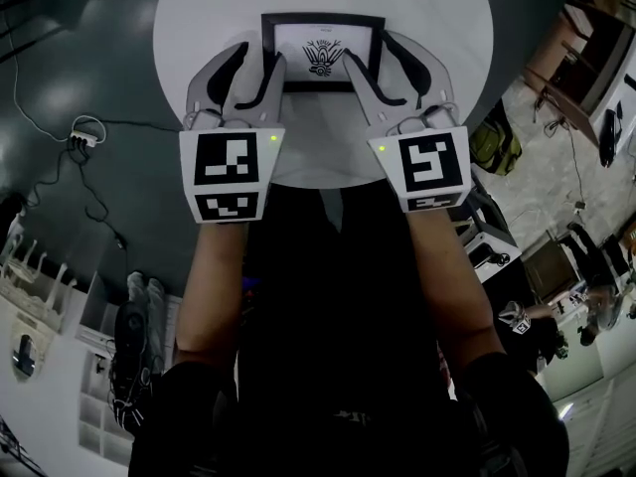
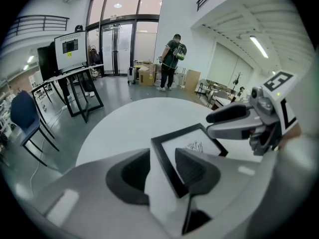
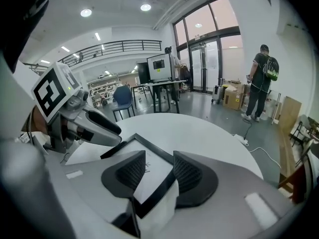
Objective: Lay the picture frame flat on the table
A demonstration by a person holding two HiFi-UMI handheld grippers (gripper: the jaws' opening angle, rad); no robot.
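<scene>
A black picture frame (image 1: 323, 53) with a white print seems to lie face up on the round white table (image 1: 417, 28). My left gripper (image 1: 256, 68) sits at its near left corner. In the left gripper view the frame's (image 2: 192, 143) left border runs between the fingers of my left gripper (image 2: 164, 171), with a strip of table showing beside the outer pad. My right gripper (image 1: 376, 63) sits at the near right corner. There the frame's (image 3: 149, 146) right border lies between the fingers of my right gripper (image 3: 159, 176); neither pad visibly presses on it.
A power strip (image 1: 84, 137) with its cable lies on the floor to the left. Beyond the table stand a desk with a monitor (image 2: 70, 49), a blue chair (image 2: 22, 116), boxes (image 2: 147, 76) and a person with a backpack (image 2: 172, 59).
</scene>
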